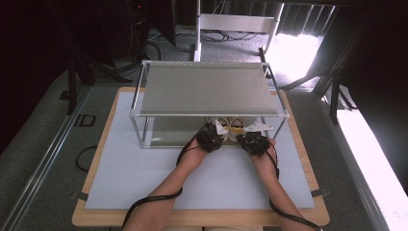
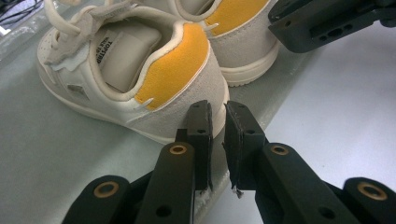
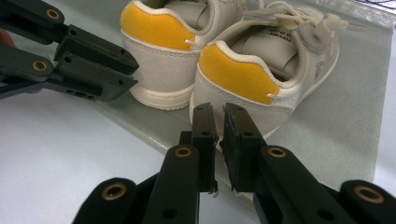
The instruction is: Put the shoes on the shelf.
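With both jaw pairs nearly closed and empty, the left sneaker and right sneaker, at twelve o'clock of the left gripper and right gripper, could be shoved deeper into the shoe rack rather than gripped.

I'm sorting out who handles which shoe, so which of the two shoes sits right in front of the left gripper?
The left shoe of the pair, as seen from the person's side. Its heel sits at the left gripper jaw tips; the right shoe lies beside the right gripper.

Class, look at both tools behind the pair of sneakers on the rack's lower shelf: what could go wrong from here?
The left tool and right tool look nearly shut behind the sneakers' heels, gripping nothing; pushing could skew a shoe. The loose laces might snag. The rack's top rail sits just above the hands, so lifting may knock it.
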`<action>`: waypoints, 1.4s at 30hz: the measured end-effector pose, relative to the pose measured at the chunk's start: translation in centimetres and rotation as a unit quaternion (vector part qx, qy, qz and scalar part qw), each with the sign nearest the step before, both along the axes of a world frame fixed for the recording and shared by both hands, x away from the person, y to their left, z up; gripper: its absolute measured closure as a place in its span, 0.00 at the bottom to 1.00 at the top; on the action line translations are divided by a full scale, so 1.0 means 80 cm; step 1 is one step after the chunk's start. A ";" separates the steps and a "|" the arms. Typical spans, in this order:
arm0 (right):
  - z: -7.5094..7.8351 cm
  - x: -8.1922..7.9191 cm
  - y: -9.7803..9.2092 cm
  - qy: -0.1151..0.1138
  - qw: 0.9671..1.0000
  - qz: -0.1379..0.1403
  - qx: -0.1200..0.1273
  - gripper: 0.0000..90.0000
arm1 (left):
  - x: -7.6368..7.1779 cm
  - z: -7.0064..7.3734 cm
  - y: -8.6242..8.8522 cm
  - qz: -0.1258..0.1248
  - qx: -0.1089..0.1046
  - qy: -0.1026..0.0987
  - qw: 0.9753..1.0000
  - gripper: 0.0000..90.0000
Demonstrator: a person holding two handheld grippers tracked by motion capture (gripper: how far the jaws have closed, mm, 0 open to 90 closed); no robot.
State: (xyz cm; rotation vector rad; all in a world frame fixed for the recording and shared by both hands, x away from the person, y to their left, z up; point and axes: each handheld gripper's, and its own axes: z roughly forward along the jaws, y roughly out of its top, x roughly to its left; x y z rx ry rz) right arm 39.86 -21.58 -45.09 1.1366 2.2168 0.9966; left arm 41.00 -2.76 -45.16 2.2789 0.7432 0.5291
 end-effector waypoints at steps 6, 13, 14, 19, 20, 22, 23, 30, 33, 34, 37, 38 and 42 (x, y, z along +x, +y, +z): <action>-0.003 -0.007 -0.003 -0.003 1.000 0.005 0.010 0.83 | -0.007 0.001 0.000 -0.011 0.005 -0.004 1.000 0.87; -0.002 -0.031 -0.021 -0.021 0.999 0.006 0.041 0.54 | -0.026 0.003 0.015 -0.010 -0.014 0.014 1.000 0.69; -0.002 -0.034 -0.024 -0.020 0.999 0.003 0.044 0.51 | -0.029 0.003 0.017 -0.019 -0.024 0.013 0.999 0.66; 0.001 -0.052 -0.032 -0.041 0.997 0.017 0.057 0.24 | -0.043 0.001 0.026 -0.032 -0.056 0.011 0.998 0.37; 0.001 -0.052 -0.032 -0.041 0.997 0.017 0.057 0.24 | -0.043 0.001 0.026 -0.032 -0.056 0.011 0.998 0.32; -0.002 -0.062 -0.036 -0.043 0.997 0.032 0.052 0.18 | -0.050 -0.004 0.029 -0.028 -0.060 0.019 0.998 0.21; -0.004 -0.065 -0.037 -0.045 0.997 0.033 0.055 0.15 | -0.053 -0.006 0.030 -0.027 -0.058 0.016 0.998 0.19; -0.016 -0.078 -0.045 -0.039 0.997 0.030 0.058 0.15 | -0.069 -0.018 0.040 -0.019 -0.062 0.011 0.998 0.06; -0.020 -0.084 -0.051 -0.042 0.996 0.031 0.069 0.15 | -0.074 -0.022 0.047 -0.008 -0.059 0.016 0.998 0.01; -0.022 -0.086 -0.053 -0.043 0.996 0.032 0.069 0.15 | -0.077 -0.024 0.052 0.002 -0.053 0.013 0.999 0.01; -0.028 -0.093 -0.057 -0.037 0.996 0.026 0.071 0.15 | -0.080 -0.025 0.064 0.015 -0.056 0.011 0.998 0.01; -0.029 -0.095 -0.059 -0.037 0.997 0.024 0.068 0.15 | -0.082 -0.025 0.068 0.022 -0.061 0.010 0.998 0.01; -0.032 -0.104 -0.065 -0.046 0.996 0.022 0.068 0.14 | -0.087 -0.028 0.083 0.035 -0.067 0.016 0.997 0.01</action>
